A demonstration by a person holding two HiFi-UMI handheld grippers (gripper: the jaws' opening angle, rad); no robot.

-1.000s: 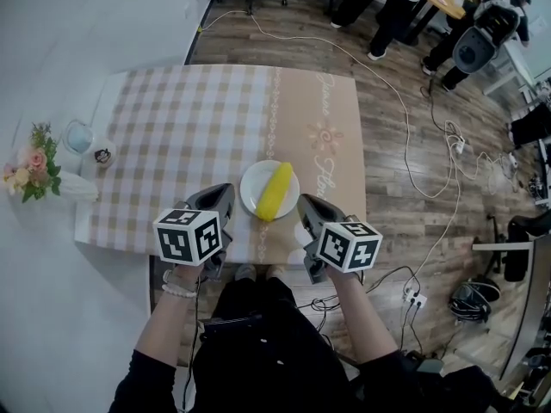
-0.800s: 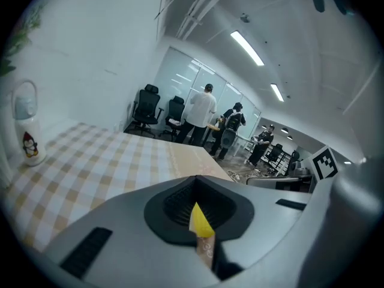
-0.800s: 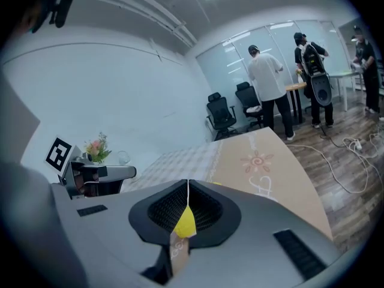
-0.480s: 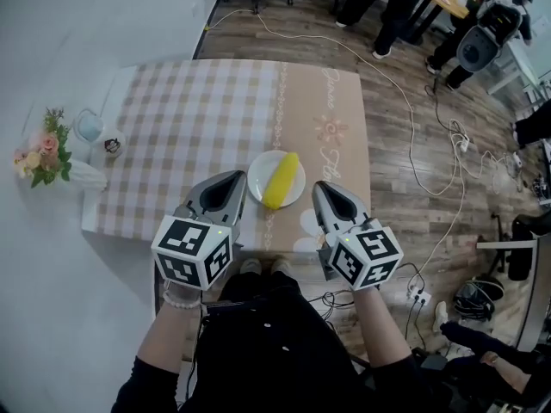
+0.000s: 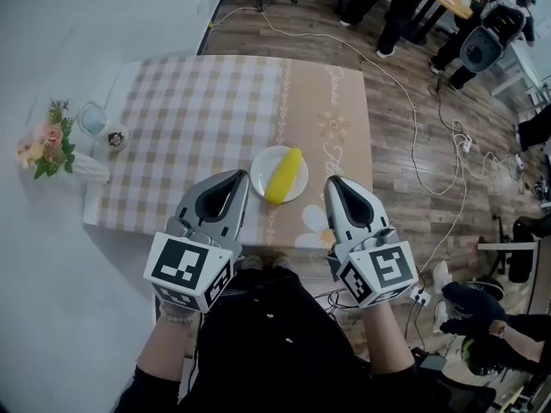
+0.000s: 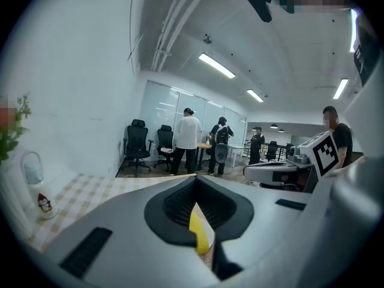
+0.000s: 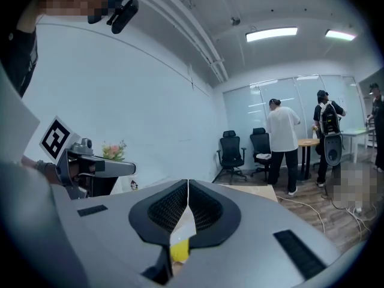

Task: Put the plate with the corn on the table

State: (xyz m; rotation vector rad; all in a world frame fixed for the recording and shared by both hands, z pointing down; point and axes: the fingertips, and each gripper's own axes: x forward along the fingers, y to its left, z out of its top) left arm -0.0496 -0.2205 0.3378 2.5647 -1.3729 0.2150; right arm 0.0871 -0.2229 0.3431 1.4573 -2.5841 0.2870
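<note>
Clenched, empty: left hand-held gripper (image 5: 242,180) and right hand-held gripper (image 5: 332,182) flanking the plate (image 5: 262,169), corn (image 5: 285,175) aboard, on the desk (image 5: 194,114). Draw back straight, clear of its rim.

In the left gripper view, the grey plastic body of the left gripper (image 6: 195,180) hides nearly all of the yellow corn cob (image 6: 198,233). Only a narrow strip shows through the notch behind the closed jaws. In the right gripper view, the right gripper (image 7: 188,183), its jaws also together, leaves a small yellow patch and a pale sliver too narrow to identify.

In the head view, the cursive print (image 5: 331,101) on the beige checked tablecloth (image 5: 189,119) is too small to read. The standing people (image 5: 396,7) are cut off by the top edge. The picture on the small white mug (image 5: 114,136) cannot be made out.
</note>
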